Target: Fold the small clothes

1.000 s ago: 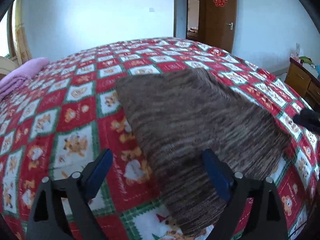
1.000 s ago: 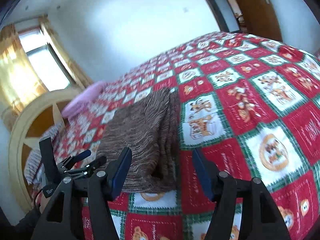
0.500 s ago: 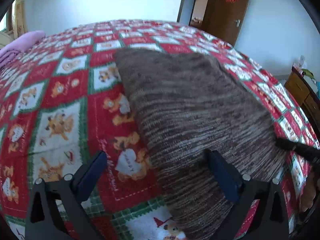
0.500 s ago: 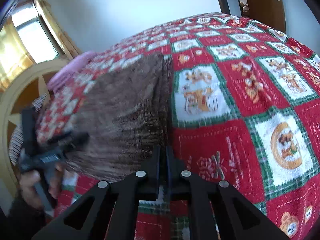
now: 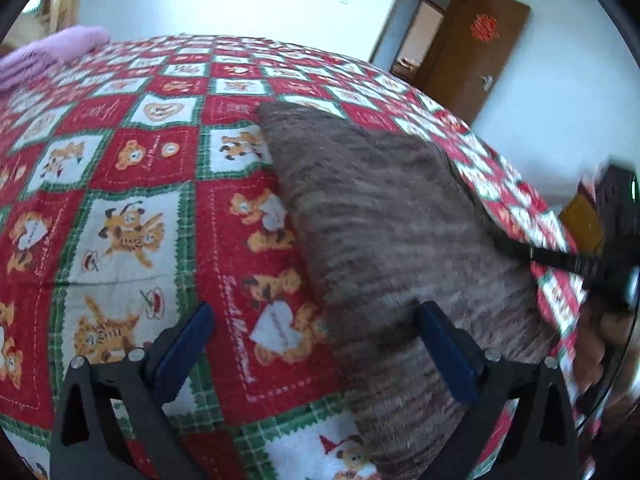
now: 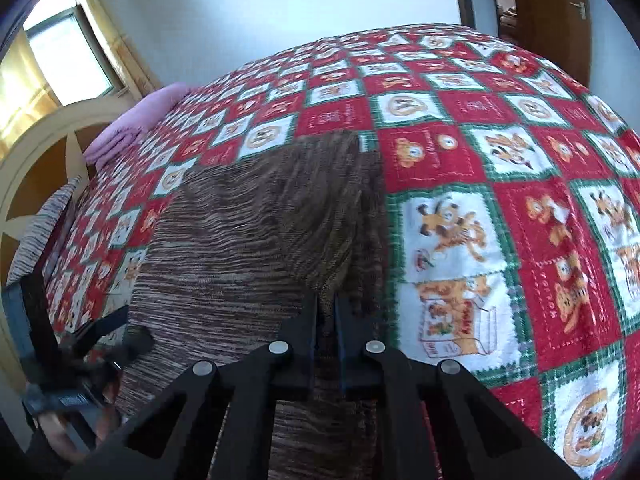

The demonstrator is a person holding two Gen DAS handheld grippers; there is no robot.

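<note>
Since a second ago my right claw has closed from spread wide to clamped on a raised fold of the brown knit garment; my left claw has tilted and hangs fully apart, gripping nothing.

One garment, two claws, one bed. From the right wrist, cloth is pinched just ahead of the shut tips and runs under them toward me; beyond and left, the garment spreads flat on the red patchwork bedspread. Far left of that claw I see my left claw low over the garment's near corner.

Only the left wrist shows its own fingers: one over the garment's near edge, the other over bare bedspread. Farther back lie one purple folded cloth and one brown door.
</note>
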